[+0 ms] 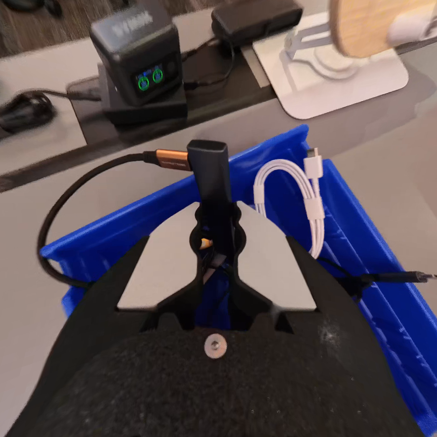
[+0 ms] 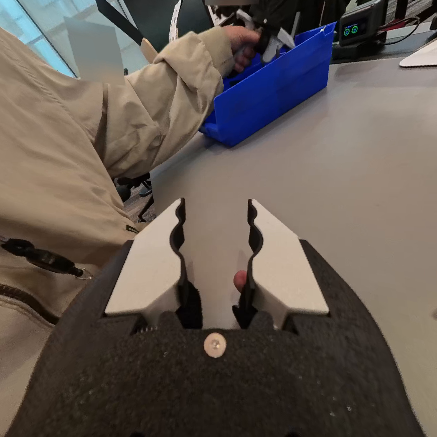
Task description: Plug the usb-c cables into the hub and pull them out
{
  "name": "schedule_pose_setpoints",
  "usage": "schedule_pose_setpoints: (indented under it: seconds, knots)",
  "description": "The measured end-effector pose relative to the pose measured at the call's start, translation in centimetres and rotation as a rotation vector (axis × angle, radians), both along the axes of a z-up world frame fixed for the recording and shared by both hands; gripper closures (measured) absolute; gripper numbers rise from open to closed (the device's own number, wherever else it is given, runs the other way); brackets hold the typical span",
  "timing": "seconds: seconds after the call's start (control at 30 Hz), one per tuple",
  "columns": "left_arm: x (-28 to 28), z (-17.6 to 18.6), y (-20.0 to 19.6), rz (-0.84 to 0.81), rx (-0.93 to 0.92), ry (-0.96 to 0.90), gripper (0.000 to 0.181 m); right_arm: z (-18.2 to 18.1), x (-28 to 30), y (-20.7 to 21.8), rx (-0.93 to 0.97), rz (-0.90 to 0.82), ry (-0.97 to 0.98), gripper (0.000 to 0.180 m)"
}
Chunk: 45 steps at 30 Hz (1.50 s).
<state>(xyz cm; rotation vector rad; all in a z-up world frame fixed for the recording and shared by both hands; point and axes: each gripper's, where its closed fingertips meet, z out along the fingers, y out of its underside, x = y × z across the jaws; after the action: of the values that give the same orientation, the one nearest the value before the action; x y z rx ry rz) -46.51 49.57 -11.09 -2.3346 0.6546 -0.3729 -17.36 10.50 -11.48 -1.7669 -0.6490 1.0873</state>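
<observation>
My left gripper (image 1: 216, 205) is shut on the dark grey hub (image 1: 211, 175) and holds it upright above the blue bin (image 1: 378, 272). A black cable (image 1: 59, 205) with a copper plug (image 1: 172, 162) is plugged into the hub's left side near its top. A bundled white usb-c cable (image 1: 307, 203) lies in the bin to the right. Another dark cable plug (image 1: 409, 276) pokes over the bin's right wall. My right gripper (image 2: 216, 205) is open and empty over the bare grey table, well short of the bin (image 2: 279, 94).
A dark charger with green lights (image 1: 142, 68) stands behind the bin, with a black box (image 1: 255, 21) and a white stand base (image 1: 331, 78) to its right. A black mouse (image 1: 23, 111) lies far left. The person's beige sleeve (image 2: 142, 106) reaches to the bin. Tip to tip, the grippers are about 50 cm apart. My left tips are roughly 25 cm from the black mouse (image 1: 23, 111).
</observation>
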Motion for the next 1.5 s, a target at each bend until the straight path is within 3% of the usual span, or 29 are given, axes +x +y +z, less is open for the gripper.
schedule_pose_setpoints:
  seconds: [0.13,0.43,0.53,0.6,0.67,0.77,0.87,1.0,1.07,1.23,1.37,1.5]
  knots:
    - [1.3,6.2,-2.1,-0.093,0.238,-0.02,0.158,-0.2,0.4,-0.1,-0.002,-0.02,-0.006,0.127]
    - [9.1,29.2,-13.9,-0.477,0.825,-0.183,0.159,0.7,-0.3,0.1,-0.009,-0.03,0.054,0.128]
    - [12.7,33.7,-18.2,-0.653,0.92,-0.245,0.159,1.3,-0.7,0.1,0.005,-0.026,0.072,0.128]
    - [15.4,34.9,-21.1,-0.791,0.947,-0.3,0.158,1.9,-0.6,0.2,0.015,-0.037,0.084,0.128]
    - [17.9,34.2,-23.3,-0.912,0.935,-0.338,0.159,2.6,-0.4,0.5,0.011,-0.053,0.095,0.127]
    - [21.5,30.4,-25.9,-1.053,0.851,-0.401,0.159,5.1,0.4,1.6,0.0,-0.089,0.151,0.123]
    - [24.4,25.3,-27.8,-1.124,0.757,-0.437,0.159,9.3,1.5,3.0,0.046,-0.115,0.235,0.123]
    - [26.9,20.7,-30.4,-1.161,0.658,-0.564,0.159,12.2,1.9,6.1,0.144,-0.173,0.164,0.121]
    - [27.6,19.6,-31.7,-1.188,0.636,-0.628,0.159,12.5,0.5,6.5,0.104,-0.094,0.206,0.122]
    - [28.3,18.7,-34.2,-1.255,0.588,-0.806,0.159,13.7,-2.3,5.0,-0.086,0.231,0.601,0.121]
    - [28.5,17.7,-35.1,-1.274,0.535,-0.885,0.159,14.4,-1.8,4.2,-0.093,0.302,0.813,0.143]
    - [28.3,15.7,-34.3,-1.213,0.429,-0.854,0.161,13.8,-1.1,4.2,-0.006,0.252,0.787,0.167]
